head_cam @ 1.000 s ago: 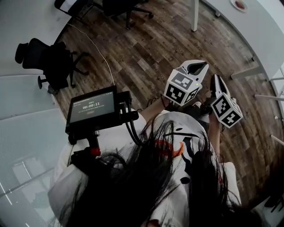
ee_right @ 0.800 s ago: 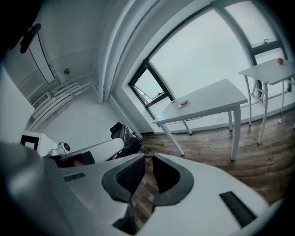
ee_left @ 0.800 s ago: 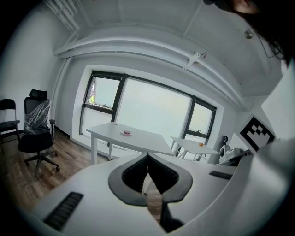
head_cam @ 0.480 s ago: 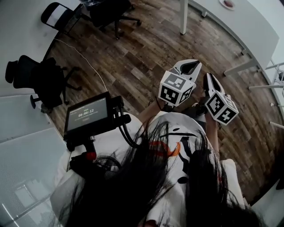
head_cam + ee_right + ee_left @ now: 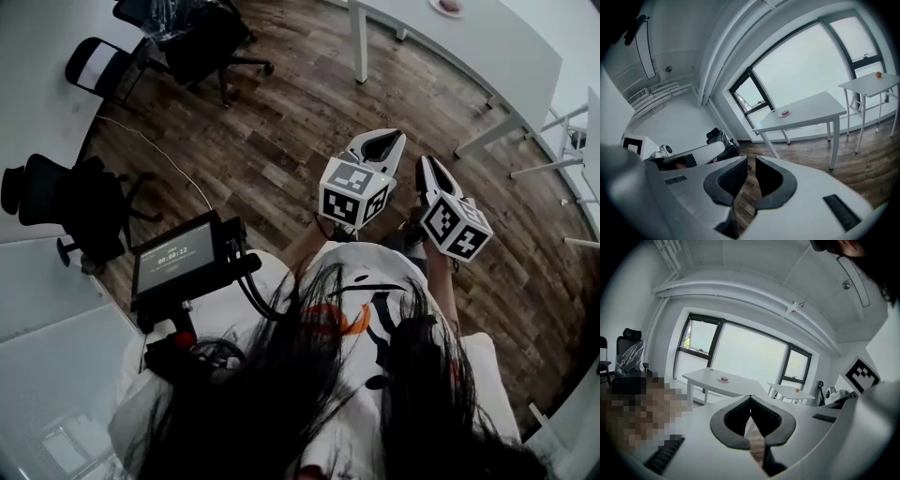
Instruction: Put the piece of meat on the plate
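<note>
Pink meat [image 5: 785, 112] is seemingly lying on its plate [image 5: 781, 114] at one o'clock, while we are holding left gripper [image 5: 750, 398] and right gripper [image 5: 751, 159] clenched, empty.

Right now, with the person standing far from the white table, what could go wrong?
Both the left gripper and the right gripper have their fingers shut and empty; reaching without opening them might just shove things. The plate on the white table is far off, so a hurried approach could knock the table's edge.
</note>
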`<state>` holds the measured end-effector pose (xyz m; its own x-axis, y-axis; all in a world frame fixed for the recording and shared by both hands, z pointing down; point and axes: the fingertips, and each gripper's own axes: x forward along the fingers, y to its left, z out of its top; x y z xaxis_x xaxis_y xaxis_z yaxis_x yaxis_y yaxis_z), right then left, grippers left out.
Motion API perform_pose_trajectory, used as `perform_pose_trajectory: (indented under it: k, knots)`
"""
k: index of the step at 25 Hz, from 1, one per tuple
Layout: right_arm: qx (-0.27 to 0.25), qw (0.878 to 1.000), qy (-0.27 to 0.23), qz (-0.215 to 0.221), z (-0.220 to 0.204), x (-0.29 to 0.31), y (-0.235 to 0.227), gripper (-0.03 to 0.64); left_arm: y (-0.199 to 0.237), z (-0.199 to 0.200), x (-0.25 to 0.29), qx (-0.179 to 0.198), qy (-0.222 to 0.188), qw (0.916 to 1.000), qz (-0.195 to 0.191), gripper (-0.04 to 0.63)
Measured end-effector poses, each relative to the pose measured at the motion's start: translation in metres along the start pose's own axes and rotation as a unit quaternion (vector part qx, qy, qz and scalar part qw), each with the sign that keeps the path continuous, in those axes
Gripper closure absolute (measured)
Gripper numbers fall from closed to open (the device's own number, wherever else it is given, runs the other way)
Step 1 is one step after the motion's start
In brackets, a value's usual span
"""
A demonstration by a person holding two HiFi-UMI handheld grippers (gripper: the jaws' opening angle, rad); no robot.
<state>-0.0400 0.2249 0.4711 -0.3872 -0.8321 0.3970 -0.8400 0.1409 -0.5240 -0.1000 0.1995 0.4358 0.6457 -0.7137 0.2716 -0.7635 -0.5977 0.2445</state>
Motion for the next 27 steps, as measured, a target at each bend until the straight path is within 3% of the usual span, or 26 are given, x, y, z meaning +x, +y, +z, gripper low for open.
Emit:
perform_pose_trajectory:
  k: [27]
  knots:
    - [-0.001, 1.0, 0.008, -0.01, -0.006, -0.004, -0.005, 0.558, -0.001, -0.008, 0.0, -0.009, 0.011, 0.9999, -0.001, 0.589]
